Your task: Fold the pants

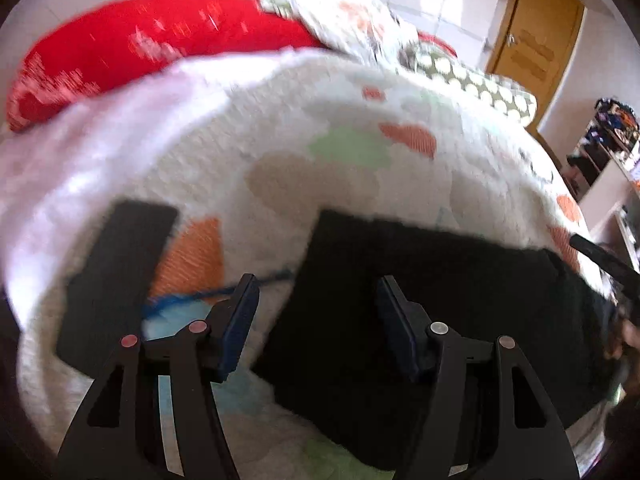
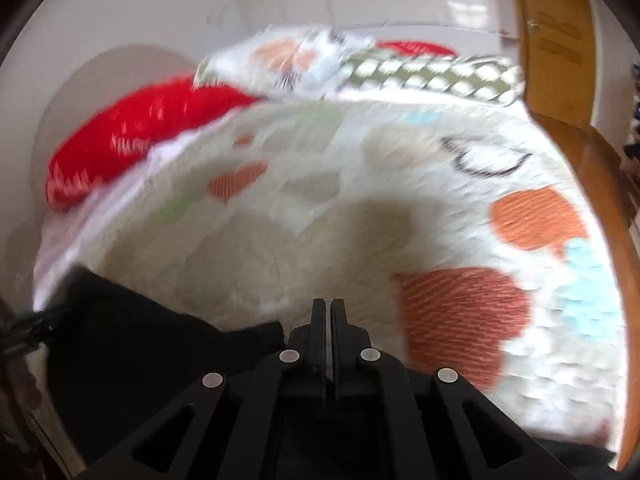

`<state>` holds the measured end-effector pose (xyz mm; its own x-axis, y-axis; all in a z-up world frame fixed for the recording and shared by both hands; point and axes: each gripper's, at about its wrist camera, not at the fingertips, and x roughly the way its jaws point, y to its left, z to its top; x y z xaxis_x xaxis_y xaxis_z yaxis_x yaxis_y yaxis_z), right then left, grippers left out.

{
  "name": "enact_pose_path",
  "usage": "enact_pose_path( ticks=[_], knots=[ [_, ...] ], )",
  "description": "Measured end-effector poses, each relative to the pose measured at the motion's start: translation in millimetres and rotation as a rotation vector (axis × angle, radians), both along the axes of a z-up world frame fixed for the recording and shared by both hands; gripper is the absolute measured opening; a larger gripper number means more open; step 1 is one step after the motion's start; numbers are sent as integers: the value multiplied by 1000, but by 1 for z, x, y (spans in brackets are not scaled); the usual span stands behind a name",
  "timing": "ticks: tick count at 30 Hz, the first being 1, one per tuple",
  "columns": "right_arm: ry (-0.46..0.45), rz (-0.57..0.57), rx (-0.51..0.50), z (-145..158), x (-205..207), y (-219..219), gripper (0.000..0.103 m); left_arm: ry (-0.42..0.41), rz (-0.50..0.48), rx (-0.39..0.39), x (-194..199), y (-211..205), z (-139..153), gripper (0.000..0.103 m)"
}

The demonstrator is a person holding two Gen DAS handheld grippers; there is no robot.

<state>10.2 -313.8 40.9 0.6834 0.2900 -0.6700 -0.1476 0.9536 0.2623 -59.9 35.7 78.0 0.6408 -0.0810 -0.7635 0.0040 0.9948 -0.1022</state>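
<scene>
Two grippers hung over the bed. Your left gripper (image 1: pixel 316 320) stood open, with nothing between its fingers, above the black pants (image 1: pixel 420 280) spread on the quilt (image 1: pixel 280 128). Your right gripper (image 2: pixel 328 312) was fully closed at the pants' edge; you could not tell whether it pinched any cloth. Red pillow (image 1: pixel 140 48) lay beyond.

the middle of the patterned blanket (image 2: pixel 360 208) is left bare, and open room for passage is seen there. the far side is closed off by a red pillow (image 2: pixel 132 136) and a dotted pillow (image 2: pixel 432 72). the right edge is bounded by a wooden bed frame (image 2: pixel 612 216). the near left is taken up by black pants (image 1: pixel 440 280).
</scene>
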Motion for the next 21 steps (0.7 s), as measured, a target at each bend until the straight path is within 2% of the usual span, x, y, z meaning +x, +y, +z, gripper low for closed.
enact_pose_path(
  ticks=[2, 7, 10, 13, 17, 19, 21],
  knots=[
    [-22, 7, 54, 17, -20, -10, 2, -23, -8, -30, -5, 0, 12, 62],
    [-48, 85, 41, 29, -56, 12, 3, -37, -102, -56, -10, -33, 18, 65],
    [-12, 117, 52, 15, -61, 32, 3, -27, -145, -54, -6, -56, 7, 65],
    [35, 123, 65, -3, -57, 44, 3, 7, -135, -36, 8, -66, -9, 65],
    [45, 29, 34, -20, -39, 38, 3, 50, -95, -28, 26, -64, -30, 65],
    [52, -12, 58, -27, -31, 28, 3, 43, -102, 19, 27, -70, -32, 65],
    [83, -28, 124, -34, -24, 19, 3, 34, -104, 45, 24, -74, -32, 65]
  ],
)
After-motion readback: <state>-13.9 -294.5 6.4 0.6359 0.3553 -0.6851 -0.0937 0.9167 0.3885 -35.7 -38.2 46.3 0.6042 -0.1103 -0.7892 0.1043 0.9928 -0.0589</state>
